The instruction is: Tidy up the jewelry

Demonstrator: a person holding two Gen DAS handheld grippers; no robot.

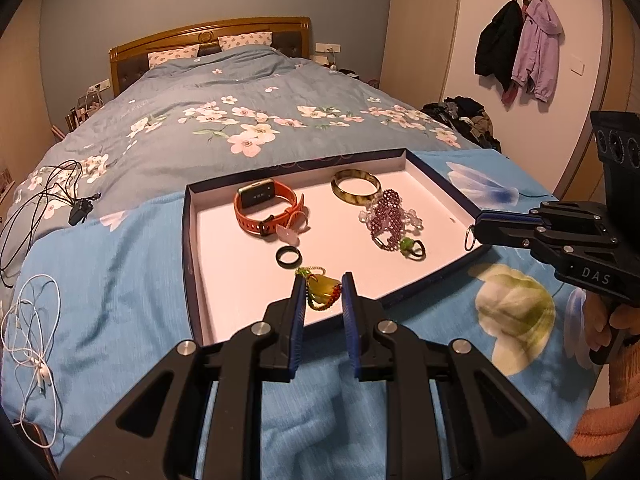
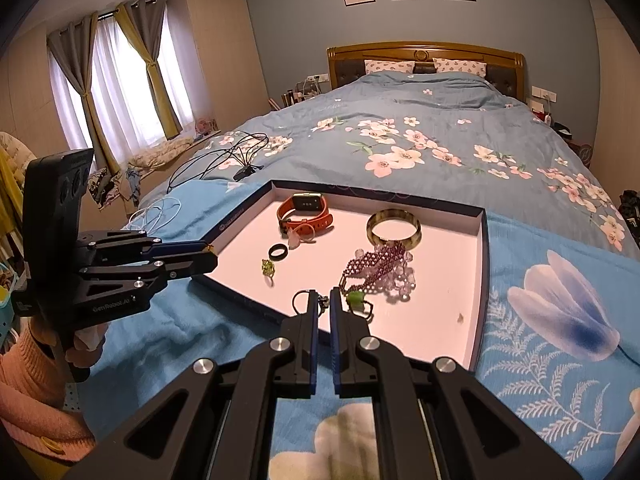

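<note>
A shallow box tray [image 1: 192, 240] [image 2: 482, 264] with a dark blue rim lies on the bed. In it are an orange watch [image 1: 266, 204] [image 2: 306, 212], a horn bangle [image 1: 356, 186] [image 2: 394, 228], a purple bead bracelet [image 1: 390, 216] [image 2: 378, 268] and a black ring [image 1: 288, 257] [image 2: 278, 251]. My left gripper [image 1: 322, 282] [image 2: 210, 254] is shut on a yellow-green pendant [image 1: 322, 292] with a red bead cord, above the tray's near edge. My right gripper [image 2: 323, 300] [image 1: 474, 232] is shut on a thin metal ring [image 2: 302, 300] [image 1: 469, 237] at the tray's right edge.
A small green ring [image 2: 268, 268] lies in the tray. Black cables [image 1: 44, 196] and white earphones [image 1: 32, 320] lie on the left of the bed. A blue flowered cloth [image 1: 120, 280] lies under the tray. Coats [image 1: 520, 44] hang on the right wall.
</note>
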